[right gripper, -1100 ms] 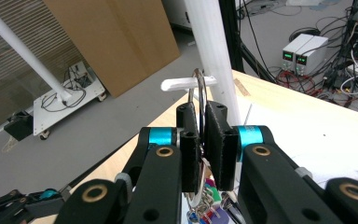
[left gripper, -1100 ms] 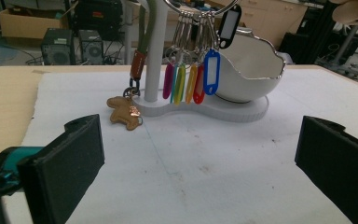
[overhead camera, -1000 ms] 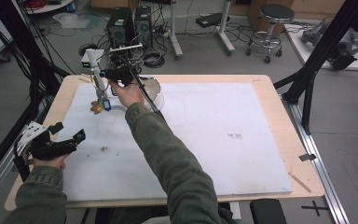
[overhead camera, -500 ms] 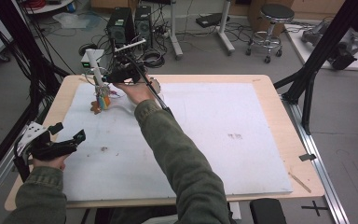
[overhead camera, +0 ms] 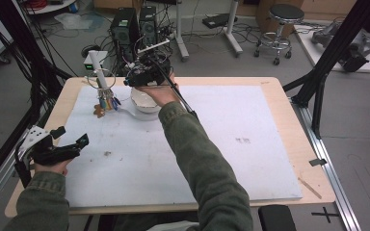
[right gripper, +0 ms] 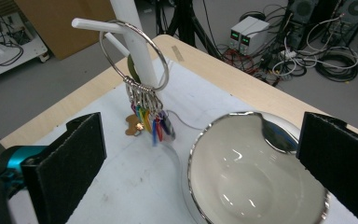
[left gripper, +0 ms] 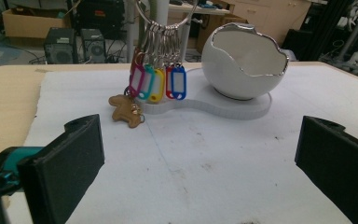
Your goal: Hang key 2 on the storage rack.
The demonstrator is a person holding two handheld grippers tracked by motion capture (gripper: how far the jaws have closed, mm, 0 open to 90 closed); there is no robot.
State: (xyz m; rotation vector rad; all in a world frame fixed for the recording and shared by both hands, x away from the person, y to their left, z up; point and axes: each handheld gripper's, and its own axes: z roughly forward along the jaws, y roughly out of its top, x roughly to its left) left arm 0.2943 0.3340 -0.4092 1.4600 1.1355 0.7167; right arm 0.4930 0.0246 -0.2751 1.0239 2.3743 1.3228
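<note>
Hovering over the white bowl (right gripper: 256, 172), the right gripper (overhead camera: 142, 77) gapes wide, key ring (right gripper: 135, 56) just ahead; left gripper (overhead camera: 70, 144) spread too.

White stand (right gripper: 137, 51) upright at the far left of the surface (overhead camera: 221, 159), with a short peg near its top. Large metal ring (right gripper: 134, 55) hanging on the peg, carrying coloured key tags (left gripper: 157, 82) and a brown figure-shaped charm (left gripper: 127, 111). Just beside, a white egg-shaped bowl (left gripper: 243, 60) with jagged silver rim, open upward, on a flat white base (left gripper: 214, 106).
</note>
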